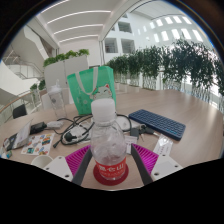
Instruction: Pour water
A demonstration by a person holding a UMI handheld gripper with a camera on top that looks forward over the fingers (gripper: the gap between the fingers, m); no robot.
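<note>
Bottle between jaws, desk beyond.
Magenta pads flank a clear plastic bottle, red label, white cap, upright; jaws pinching its lower body from both sides. Behind it on the desk: tangled black cables, dark keyboard, green tote bag. Far off, potted plants.

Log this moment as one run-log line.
tool: shut on bottle | bottle: upright, capped | pour: not begun | beyond: bag, keyboard
</note>
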